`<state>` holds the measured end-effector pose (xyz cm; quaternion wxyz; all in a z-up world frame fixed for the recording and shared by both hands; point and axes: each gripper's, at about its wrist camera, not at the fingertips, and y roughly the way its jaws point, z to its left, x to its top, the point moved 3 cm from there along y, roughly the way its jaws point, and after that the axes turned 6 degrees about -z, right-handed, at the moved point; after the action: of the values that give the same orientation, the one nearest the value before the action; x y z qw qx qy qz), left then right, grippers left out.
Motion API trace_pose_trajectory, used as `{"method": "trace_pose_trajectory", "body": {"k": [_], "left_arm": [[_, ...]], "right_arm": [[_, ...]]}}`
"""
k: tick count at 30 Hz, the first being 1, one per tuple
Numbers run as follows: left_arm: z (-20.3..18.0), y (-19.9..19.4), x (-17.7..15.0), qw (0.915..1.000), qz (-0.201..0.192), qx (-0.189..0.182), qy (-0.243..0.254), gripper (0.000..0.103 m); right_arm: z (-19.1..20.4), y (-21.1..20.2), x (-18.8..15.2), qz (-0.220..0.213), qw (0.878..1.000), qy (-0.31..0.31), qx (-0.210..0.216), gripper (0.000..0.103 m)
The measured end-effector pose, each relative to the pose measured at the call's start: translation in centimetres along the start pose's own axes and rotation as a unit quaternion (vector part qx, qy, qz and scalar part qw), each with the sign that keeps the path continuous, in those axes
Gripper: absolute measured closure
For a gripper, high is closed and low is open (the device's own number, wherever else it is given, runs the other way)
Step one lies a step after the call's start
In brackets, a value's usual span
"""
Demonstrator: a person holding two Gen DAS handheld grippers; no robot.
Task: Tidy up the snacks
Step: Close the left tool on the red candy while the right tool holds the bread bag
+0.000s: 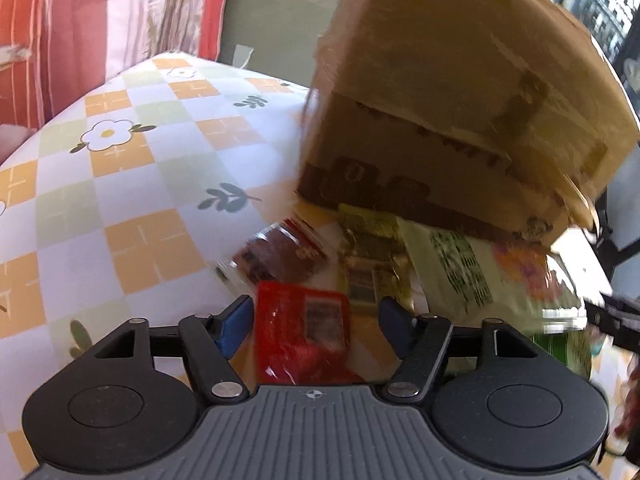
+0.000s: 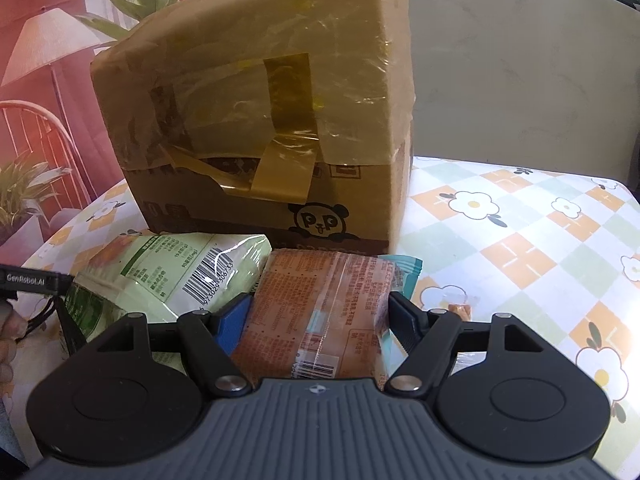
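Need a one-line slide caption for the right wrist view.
Right gripper straddling an orange snack packet before a taped cardboard box on the floral tablecloth.

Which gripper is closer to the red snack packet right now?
Left. The left gripper has the red packet between its open fingers. The right gripper straddles an orange packet instead; no red packet shows in its view.

Black linkage tongs [image 2: 316, 320], blue fingertips [image 2: 230, 326], silver pivot screws, ribbed grey housing — crosshair mark, round black caps
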<state>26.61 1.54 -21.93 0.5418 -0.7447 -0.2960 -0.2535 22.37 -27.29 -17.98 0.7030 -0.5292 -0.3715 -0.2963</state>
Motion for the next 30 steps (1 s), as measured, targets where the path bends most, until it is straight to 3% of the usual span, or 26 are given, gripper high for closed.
{"method": "trace_pose_trajectory", "body": {"k": [5, 18, 24, 30], "left_arm": [[1.7, -2.5, 2.2, 0.9994, -0.019, -0.01, -0.025, 0.035], [4.8, -8.4, 5.0, 0.9991, -0.01, 0.038, -0.016, 0.035], [5.0, -7.2, 4.0, 0.999, -0.005, 0.042, -0.014, 0.035], [0.7, -3.7, 1.4, 0.9984, 0.011, 0.023, 0.05, 0.035]], "right_arm": [[-0.5, -0.8, 0.5, -0.011, 1.0, 0.006, 0.0, 0.029], [-1.9, -3.6, 2.3, -0.031, 0.999, -0.016, -0.001, 0.029], [-2.2, -3.5, 1.9, -0.026, 1.0, -0.017, -0.001, 0.029], [-1.7, -3.2, 1.6, -0.029, 1.0, -0.007, 0.008, 0.029]]}}
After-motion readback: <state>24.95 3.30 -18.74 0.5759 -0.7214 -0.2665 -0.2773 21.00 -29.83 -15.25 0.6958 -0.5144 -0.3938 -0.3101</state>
